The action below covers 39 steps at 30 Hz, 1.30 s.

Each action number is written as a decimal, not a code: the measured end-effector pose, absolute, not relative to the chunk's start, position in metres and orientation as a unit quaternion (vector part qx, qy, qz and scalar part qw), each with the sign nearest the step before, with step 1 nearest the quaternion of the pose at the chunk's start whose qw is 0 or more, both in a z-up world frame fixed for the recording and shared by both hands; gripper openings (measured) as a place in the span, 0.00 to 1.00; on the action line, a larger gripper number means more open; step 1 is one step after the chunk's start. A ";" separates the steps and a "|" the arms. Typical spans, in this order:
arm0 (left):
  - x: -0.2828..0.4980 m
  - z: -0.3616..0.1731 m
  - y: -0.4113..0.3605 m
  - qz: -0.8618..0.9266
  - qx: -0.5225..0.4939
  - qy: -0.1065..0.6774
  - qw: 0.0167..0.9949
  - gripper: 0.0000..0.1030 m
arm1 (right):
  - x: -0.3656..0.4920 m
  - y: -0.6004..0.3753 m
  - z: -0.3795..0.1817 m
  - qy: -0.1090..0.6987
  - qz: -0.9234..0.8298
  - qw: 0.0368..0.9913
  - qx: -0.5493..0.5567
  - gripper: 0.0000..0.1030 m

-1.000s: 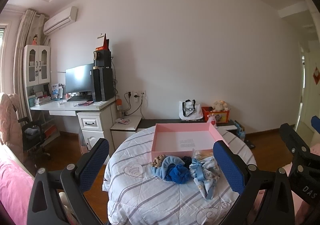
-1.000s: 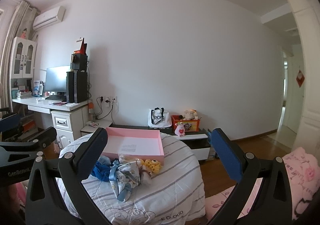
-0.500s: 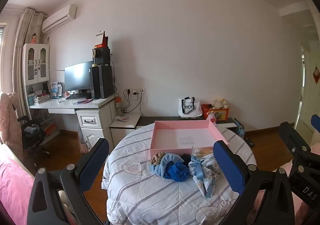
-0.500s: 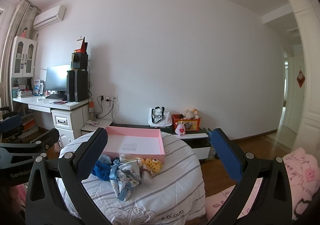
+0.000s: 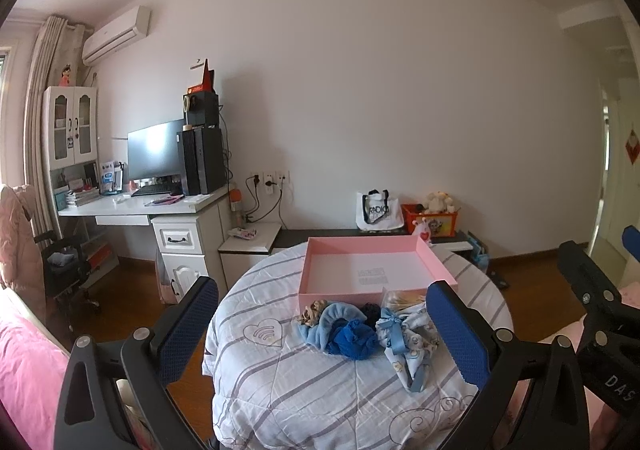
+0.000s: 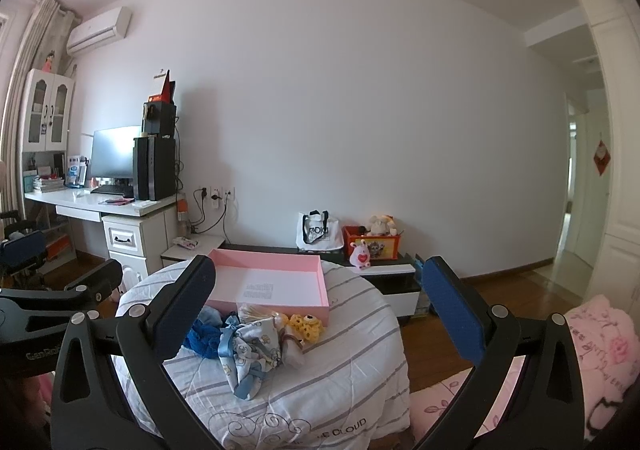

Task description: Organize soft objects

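Observation:
A shallow pink box (image 5: 320,262) (image 6: 325,292) lies empty on a round table under a striped quilt (image 5: 280,382) (image 6: 340,370). In front of it sits a pile of soft things: a light blue fleece piece (image 5: 326,324), a dark blue cloth (image 5: 352,340) (image 6: 200,340), a printed baby garment with blue ribbon (image 5: 408,342) (image 6: 252,350), a tan scrunchie (image 5: 314,312) and a yellow crocheted toy (image 6: 306,326). My left gripper (image 5: 324,326) is open, held back from the pile. My right gripper (image 6: 316,310) is open too, also short of the pile.
A white desk (image 5: 140,205) with monitor and speakers stands at the left wall. A low black-and-white cabinet (image 6: 384,274) behind the table carries a tote bag (image 6: 318,232) and a red toy box (image 6: 372,244). Pink bedding (image 6: 600,342) lies at right, wooden floor around.
Both views have crept slightly closer to the table and the pile sits a little lower in them. Both grippers stay open and nothing on the table has moved.

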State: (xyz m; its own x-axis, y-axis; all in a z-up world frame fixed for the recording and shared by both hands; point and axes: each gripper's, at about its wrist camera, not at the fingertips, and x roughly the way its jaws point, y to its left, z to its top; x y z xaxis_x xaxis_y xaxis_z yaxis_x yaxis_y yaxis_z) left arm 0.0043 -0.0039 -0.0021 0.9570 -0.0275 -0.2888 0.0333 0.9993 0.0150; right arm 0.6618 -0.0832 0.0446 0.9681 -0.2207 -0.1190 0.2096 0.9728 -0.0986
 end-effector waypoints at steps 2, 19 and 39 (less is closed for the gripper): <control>0.004 -0.002 -0.004 -0.016 0.010 0.146 0.989 1.00 | 0.662 -0.083 0.045 0.065 -0.109 0.991 -0.043 1.00; 0.002 -0.003 -0.004 -0.017 0.011 0.146 0.989 1.00 | 0.663 -0.083 0.044 0.069 -0.109 0.991 -0.044 1.00; 0.010 -0.005 -0.004 -0.016 0.016 0.170 0.985 1.00 | 0.673 -0.086 0.037 0.094 -0.108 0.989 -0.039 1.00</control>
State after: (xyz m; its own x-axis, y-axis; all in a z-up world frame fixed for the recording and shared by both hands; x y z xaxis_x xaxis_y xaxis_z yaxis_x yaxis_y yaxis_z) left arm 0.0098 -0.0040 -0.0052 0.9419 -0.0259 -0.3349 0.0367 0.9990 0.0261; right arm 0.6726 -0.0860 0.0368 0.9588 -0.2217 -0.1778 0.2072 0.9735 -0.0967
